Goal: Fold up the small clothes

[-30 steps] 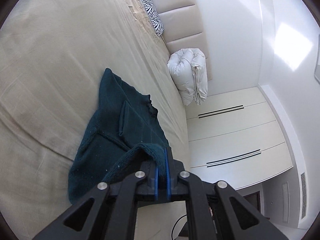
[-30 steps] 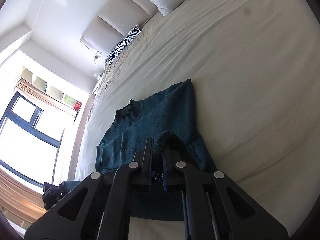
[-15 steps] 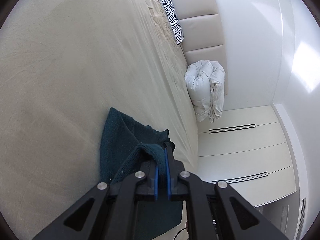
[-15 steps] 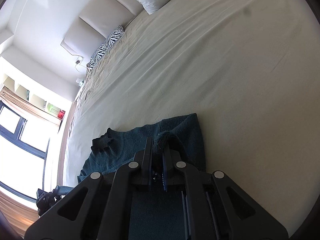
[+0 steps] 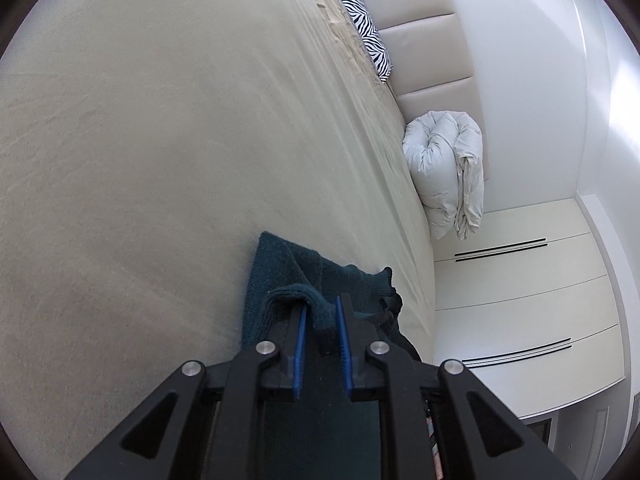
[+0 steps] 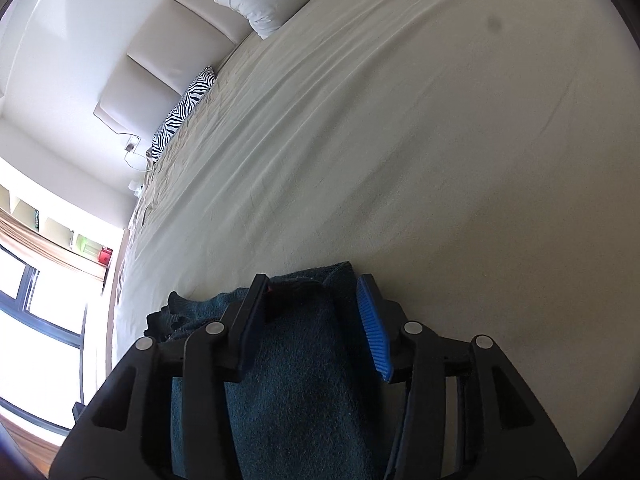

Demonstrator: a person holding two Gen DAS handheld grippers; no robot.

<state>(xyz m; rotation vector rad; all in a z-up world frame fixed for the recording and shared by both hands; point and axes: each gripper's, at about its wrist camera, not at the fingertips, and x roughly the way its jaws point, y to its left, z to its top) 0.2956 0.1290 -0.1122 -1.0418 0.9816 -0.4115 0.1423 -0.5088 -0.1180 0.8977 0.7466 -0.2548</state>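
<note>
A dark teal knitted garment (image 5: 280, 268) lies folded over itself near the edge of the beige bed (image 5: 160, 160). My left gripper (image 5: 322, 305) hovers low over it, its jaws opening by a narrow gap. A loose fold of the garment's edge hangs between the blue pads (image 5: 298, 344), and they do not press on it. In the right wrist view the same garment (image 6: 296, 380) lies flat under my right gripper (image 6: 313, 282). Its jaws are opening wide, the cloth lying between them untouched by the pads (image 6: 374, 336).
A zebra-print pillow (image 5: 364, 24) and a folded white duvet (image 5: 444, 168) rest against the padded headboard (image 5: 424, 56). Cream drawer fronts (image 5: 520, 300) stand beside the bed. A bright window (image 6: 36, 300) sits at the left in the right wrist view.
Both grippers carried the garment's edge forward and down across the bed, laying it over itself. Both jaws, shut on the cloth before, have parted and let go.
</note>
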